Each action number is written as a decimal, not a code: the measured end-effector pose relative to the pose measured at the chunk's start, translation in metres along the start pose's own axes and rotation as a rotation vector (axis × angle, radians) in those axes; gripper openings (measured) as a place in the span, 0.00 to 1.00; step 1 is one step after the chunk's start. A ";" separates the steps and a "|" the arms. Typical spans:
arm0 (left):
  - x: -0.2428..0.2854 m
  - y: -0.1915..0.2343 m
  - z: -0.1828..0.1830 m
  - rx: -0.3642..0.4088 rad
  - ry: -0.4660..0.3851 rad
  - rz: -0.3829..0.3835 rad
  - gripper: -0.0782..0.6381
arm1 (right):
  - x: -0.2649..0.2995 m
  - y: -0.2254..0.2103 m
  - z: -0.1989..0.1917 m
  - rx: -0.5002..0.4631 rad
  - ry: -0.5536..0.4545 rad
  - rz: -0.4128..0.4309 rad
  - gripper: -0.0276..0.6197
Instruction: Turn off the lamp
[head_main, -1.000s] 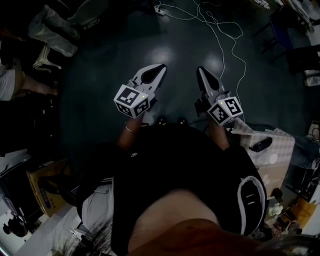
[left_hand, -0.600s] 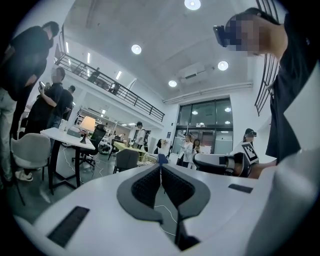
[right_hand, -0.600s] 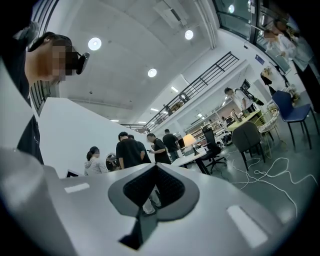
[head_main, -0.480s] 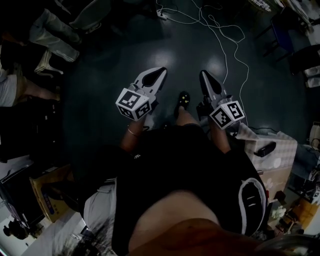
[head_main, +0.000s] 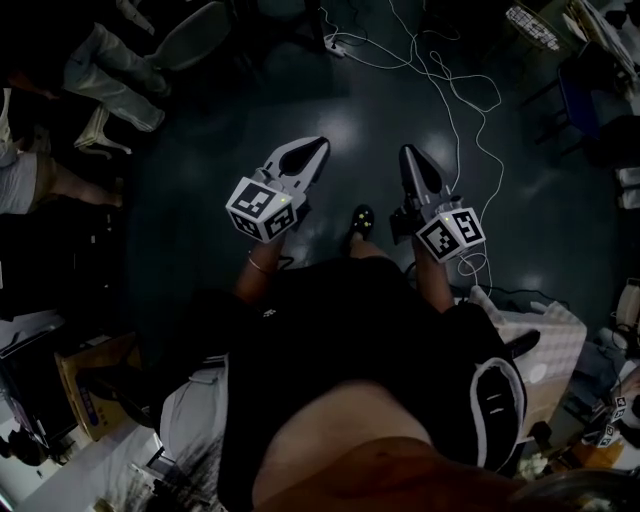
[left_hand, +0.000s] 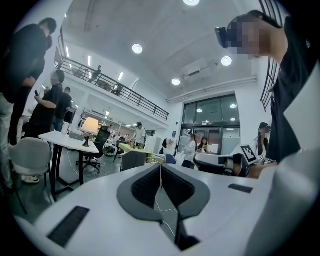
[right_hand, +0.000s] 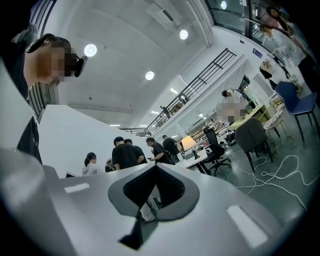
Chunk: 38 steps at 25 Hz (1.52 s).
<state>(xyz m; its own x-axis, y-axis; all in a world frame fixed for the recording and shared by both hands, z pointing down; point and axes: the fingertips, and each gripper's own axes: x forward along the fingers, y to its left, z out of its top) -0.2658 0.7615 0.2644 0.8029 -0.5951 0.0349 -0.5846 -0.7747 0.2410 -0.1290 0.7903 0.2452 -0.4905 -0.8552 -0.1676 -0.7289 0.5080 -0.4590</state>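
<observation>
The lamp (left_hand: 90, 126), a lit cream shade on a dark stem, stands far off on a white table (left_hand: 62, 141) in the left gripper view. In the right gripper view the lamp (right_hand: 188, 143) glows on that table (right_hand: 194, 161), past a group of people. My left gripper (head_main: 316, 150) and right gripper (head_main: 410, 156) are held level side by side over the dark floor, both far from the lamp. The left gripper (left_hand: 160, 168) is shut with nothing in it. The right gripper (right_hand: 155, 168) is shut and holds nothing.
White cables (head_main: 452, 92) trail over the dark floor ahead. Several people (right_hand: 125, 155) stand near the table, and seated legs (head_main: 110, 78) show at the left. A grey chair (left_hand: 29, 156) and an office chair (left_hand: 100, 142) stand by the table. A box (head_main: 548, 340) sits at right.
The floor and cables have slid down the head view as I walk forward, and my shoe has come into sight between the grippers. Both grippers keep their pose and stay shut.
</observation>
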 end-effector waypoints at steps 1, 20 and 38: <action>0.010 0.003 0.002 0.002 -0.001 -0.003 0.13 | 0.004 -0.009 0.003 0.004 -0.003 0.000 0.04; 0.171 0.044 0.034 0.024 0.009 0.006 0.13 | 0.079 -0.143 0.060 0.069 0.003 0.046 0.04; 0.247 0.097 0.032 -0.003 0.033 -0.018 0.13 | 0.114 -0.210 0.068 0.077 0.014 -0.033 0.04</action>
<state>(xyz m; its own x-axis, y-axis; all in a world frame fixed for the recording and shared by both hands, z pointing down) -0.1276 0.5329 0.2657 0.8165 -0.5740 0.0626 -0.5701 -0.7843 0.2447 0.0008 0.5788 0.2634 -0.4740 -0.8694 -0.1396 -0.7060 0.4700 -0.5298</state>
